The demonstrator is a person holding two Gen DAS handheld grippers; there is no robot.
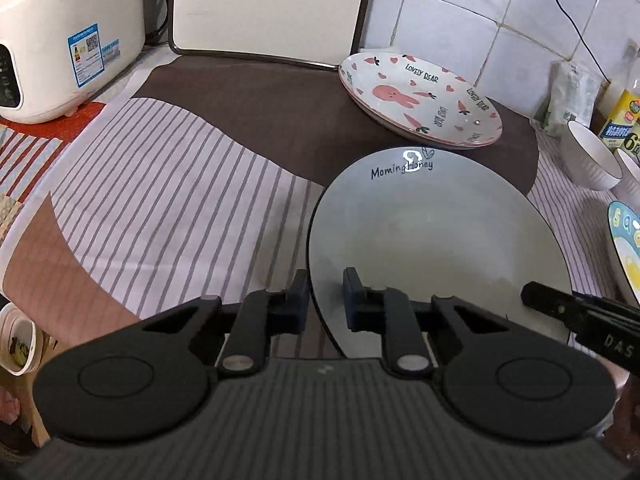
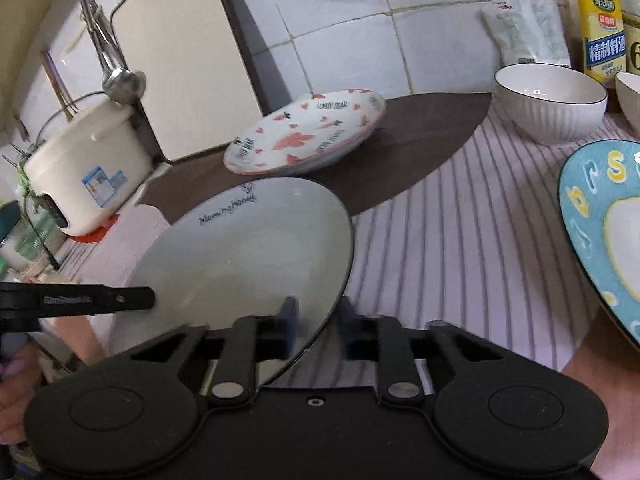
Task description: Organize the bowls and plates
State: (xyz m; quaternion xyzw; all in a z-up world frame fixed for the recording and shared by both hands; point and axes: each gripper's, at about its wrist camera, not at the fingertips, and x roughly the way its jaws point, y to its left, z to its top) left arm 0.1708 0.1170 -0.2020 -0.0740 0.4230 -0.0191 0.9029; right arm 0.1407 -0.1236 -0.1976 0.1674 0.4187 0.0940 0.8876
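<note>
A grey-white plate (image 1: 432, 232) lettered "Morning Honey" is held above the striped cloth. My left gripper (image 1: 326, 300) has its fingers on either side of the plate's left rim. My right gripper (image 2: 316, 322) straddles the plate's right rim (image 2: 256, 248); its finger also shows in the left wrist view (image 1: 560, 304). A pink rabbit plate (image 1: 420, 98) lies on the brown patch just beyond, also in the right wrist view (image 2: 308, 136). A white ribbed bowl (image 2: 550, 100) and a blue lettered plate (image 2: 600, 232) sit to the right.
A white rice cooker (image 1: 64, 36) stands at the back left, a white board (image 1: 268, 4) leans on the tiled wall. Bottles and a packet (image 2: 528, 32) stand at the back right. A second bowl (image 2: 630, 96) is at the right edge.
</note>
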